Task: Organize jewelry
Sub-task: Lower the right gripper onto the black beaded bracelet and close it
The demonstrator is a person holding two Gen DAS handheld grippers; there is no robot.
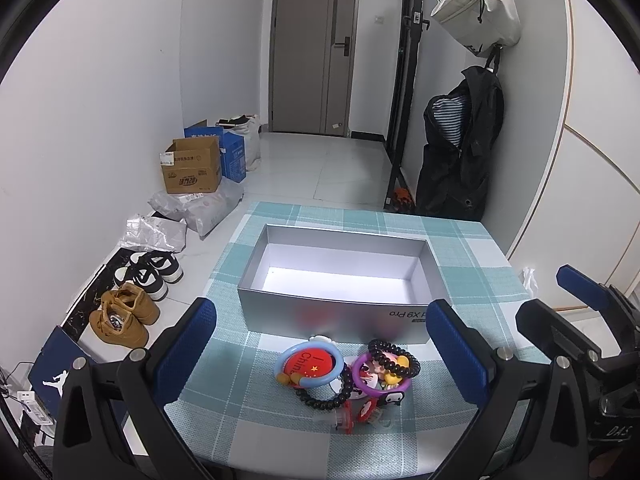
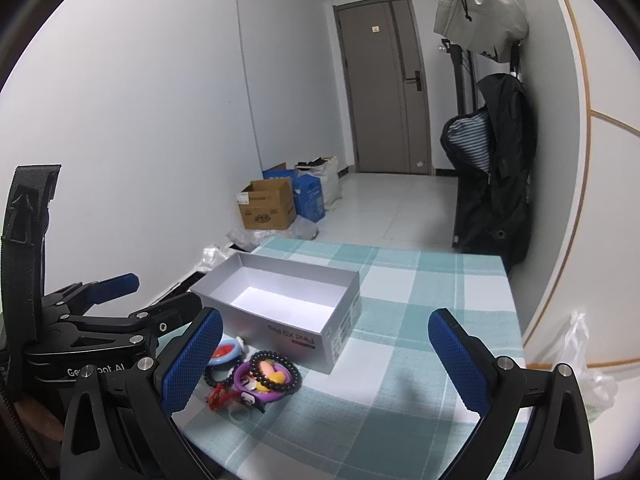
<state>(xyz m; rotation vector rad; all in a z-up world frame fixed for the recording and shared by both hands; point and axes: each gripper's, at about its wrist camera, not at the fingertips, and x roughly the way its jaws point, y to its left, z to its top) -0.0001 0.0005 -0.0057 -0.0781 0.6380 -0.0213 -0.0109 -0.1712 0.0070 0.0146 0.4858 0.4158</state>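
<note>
Hovering wide apart and empty, the left gripper faces a light, springy black beaded elastic bracelet; pinching its raised upper arc looks easiest.

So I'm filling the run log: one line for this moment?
left gripper: open, empty | right gripper: open, empty | silver cardboard box: empty | bracelet pile: on checked tablecloth

Table in teal-and-white checked cloth, open grey box, heap of bracelets, perhaps hair clips

Matt grey cardboard box sits on woven checked tablecloth; glossy plastic bangles beside it.
</note>
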